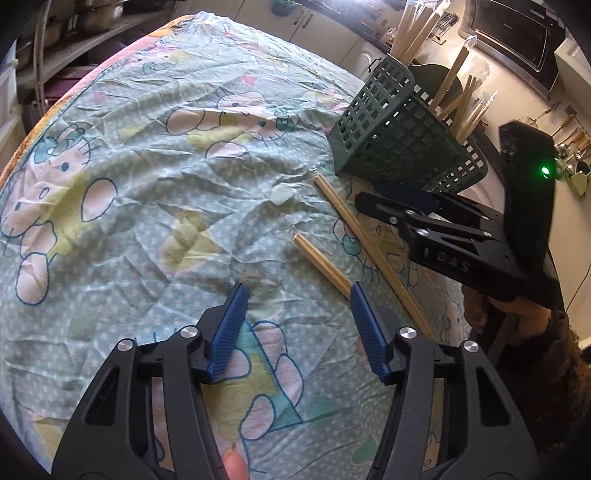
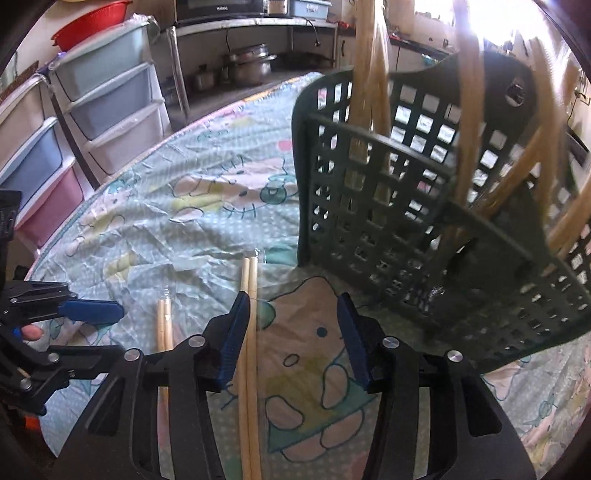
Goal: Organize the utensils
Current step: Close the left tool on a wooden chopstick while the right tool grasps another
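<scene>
Two wrapped pairs of wooden chopsticks lie on the cartoon-print tablecloth. The longer-looking pair (image 1: 369,247) (image 2: 248,354) runs toward a dark green slotted utensil basket (image 1: 399,136) (image 2: 424,221) that holds several more chopsticks (image 1: 413,29) (image 2: 469,110). The shorter-looking pair (image 1: 321,264) (image 2: 164,328) lies beside it. My left gripper (image 1: 297,291) is open and empty, its right fingertip over that pair's near end. My right gripper (image 2: 291,301) is open and empty above the cloth, the long pair just inside its left finger; it also shows in the left wrist view (image 1: 402,199).
The tablecloth (image 1: 166,184) (image 2: 192,221) covers a rounded table. Plastic drawer units (image 2: 92,110) stand beyond the table's left side, pots on a shelf (image 2: 247,66) behind. A microwave (image 1: 513,33) sits on a counter past the basket.
</scene>
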